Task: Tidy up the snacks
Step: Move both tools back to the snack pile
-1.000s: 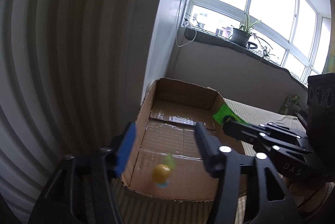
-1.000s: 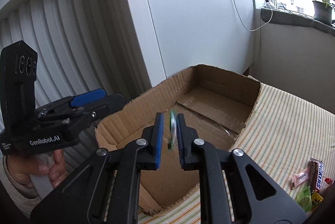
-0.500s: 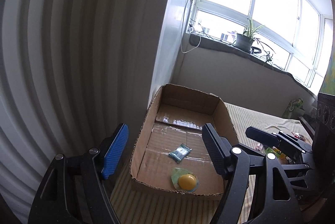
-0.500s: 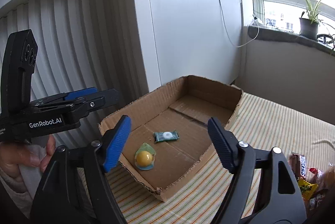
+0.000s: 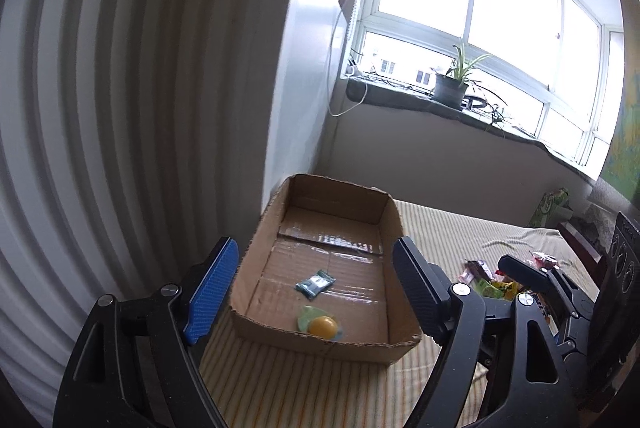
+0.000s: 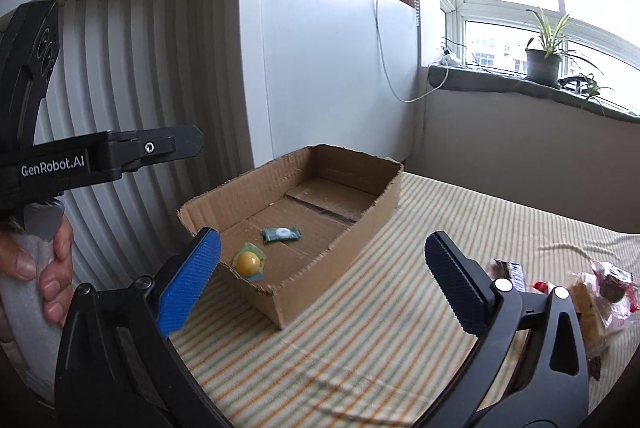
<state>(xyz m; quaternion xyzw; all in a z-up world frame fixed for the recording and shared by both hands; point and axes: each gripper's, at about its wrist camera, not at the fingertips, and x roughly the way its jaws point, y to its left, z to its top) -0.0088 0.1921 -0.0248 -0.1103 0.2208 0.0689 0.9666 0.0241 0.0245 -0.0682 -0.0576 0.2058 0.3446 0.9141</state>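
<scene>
Left gripper and right gripper: fingers spread wide, empty. Yellow candy and green packet lie apart in cardboard box. Other snacks heaped beside box on striped cloth.

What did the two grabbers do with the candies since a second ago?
The right gripper opened and dropped its green packet into the cardboard box. The left gripper's yellow candy landed there too. Both grippers pulled back. The box stayed put.
</scene>
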